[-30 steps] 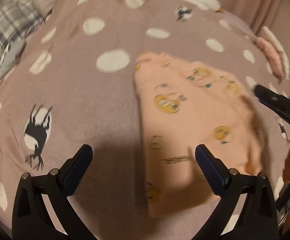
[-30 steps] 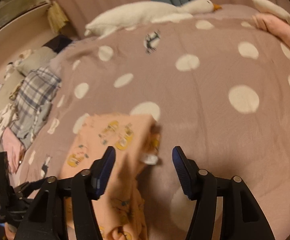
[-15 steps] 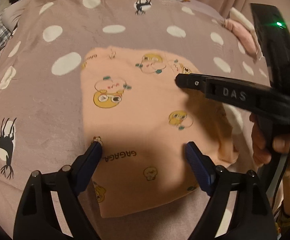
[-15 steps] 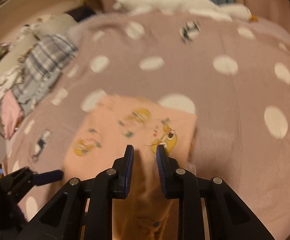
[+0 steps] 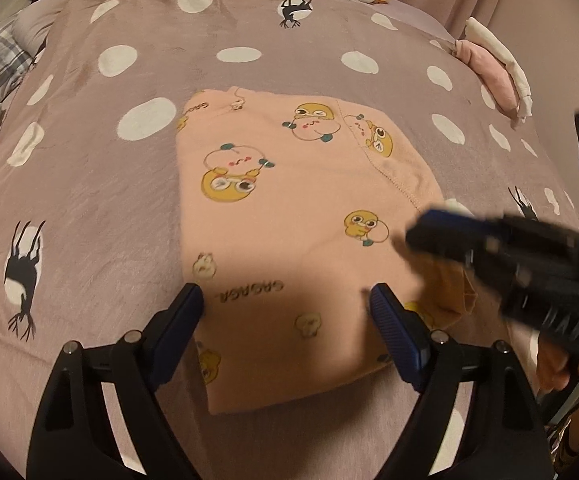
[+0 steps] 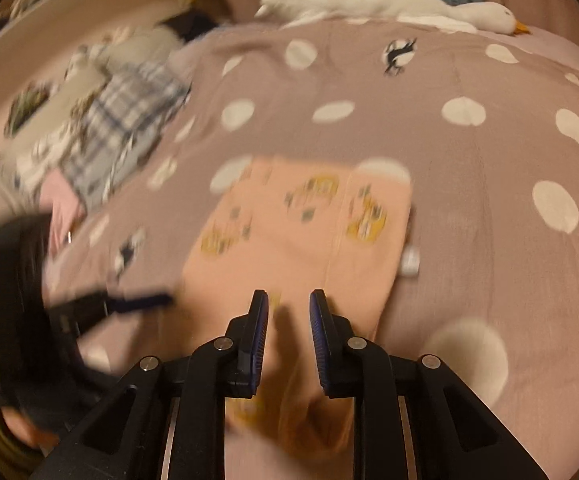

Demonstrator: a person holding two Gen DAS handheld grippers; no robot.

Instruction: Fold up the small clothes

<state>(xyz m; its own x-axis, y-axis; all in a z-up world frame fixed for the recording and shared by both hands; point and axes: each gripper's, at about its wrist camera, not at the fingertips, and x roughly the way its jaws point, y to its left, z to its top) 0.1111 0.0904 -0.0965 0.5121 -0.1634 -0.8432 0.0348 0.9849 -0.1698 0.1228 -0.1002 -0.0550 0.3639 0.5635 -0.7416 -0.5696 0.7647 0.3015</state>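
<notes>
Now your right claw (image 6: 288, 312) (jaws narrowed, nothing pinched) hovers over the peach garment's (image 5: 289, 208) near-right edge; your left claw (image 5: 287, 306), wide apart, straddles its near-left.

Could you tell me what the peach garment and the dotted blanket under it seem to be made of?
The peach garment looks like soft matte cotton knit: printed cartoon ducks, a stitched seam, limp folds. The dotted blanket looks like fleece or brushed plush, judging by its faintly streaked nap; its exact fibre cannot be told.
</notes>
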